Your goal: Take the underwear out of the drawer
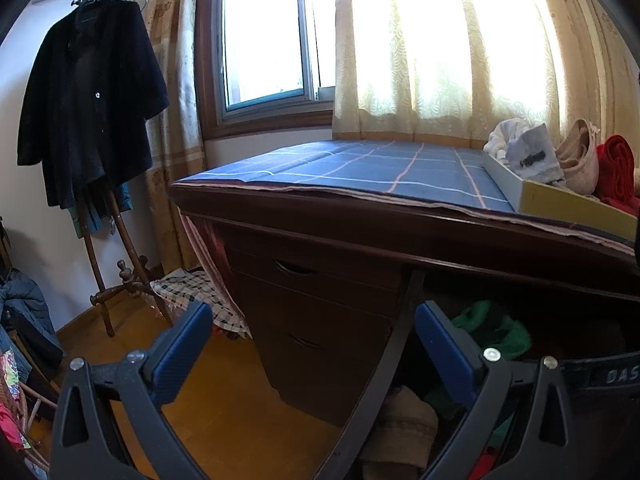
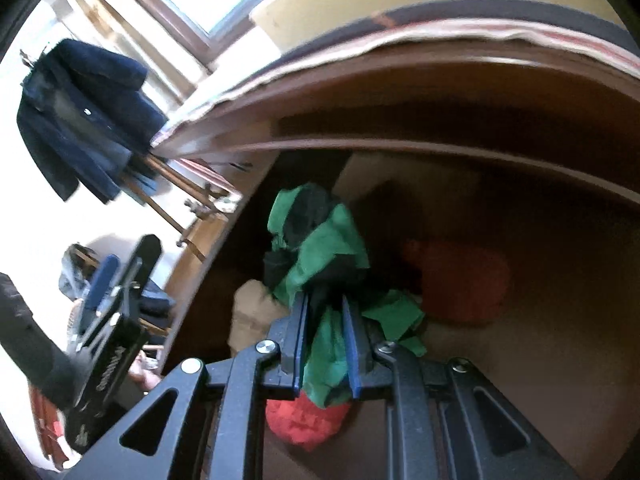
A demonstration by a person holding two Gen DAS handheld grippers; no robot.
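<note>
In the right wrist view my right gripper (image 2: 325, 300) is shut on a bunched green and black underwear (image 2: 320, 240), which sticks up past the fingertips and hangs down between the blue pads. Below it lies the open wooden drawer (image 2: 540, 352), holding a red cloth (image 2: 308, 420) and a beige cloth (image 2: 252, 312). In the left wrist view my left gripper (image 1: 314, 312) stands open with nothing between its fingers, at the drawer's left side rail (image 1: 384, 360). The green underwear (image 1: 492, 324) shows under the desktop, above a dark waistband with letters (image 1: 600, 376).
The desk (image 1: 280, 200) bears a blue plaid cloth and, at its right end, a shallow box (image 1: 560, 200) of clothes. Closed drawers (image 1: 320, 304) stand left of the open one. A dark coat (image 1: 88, 100) hangs on a wooden rack at the left.
</note>
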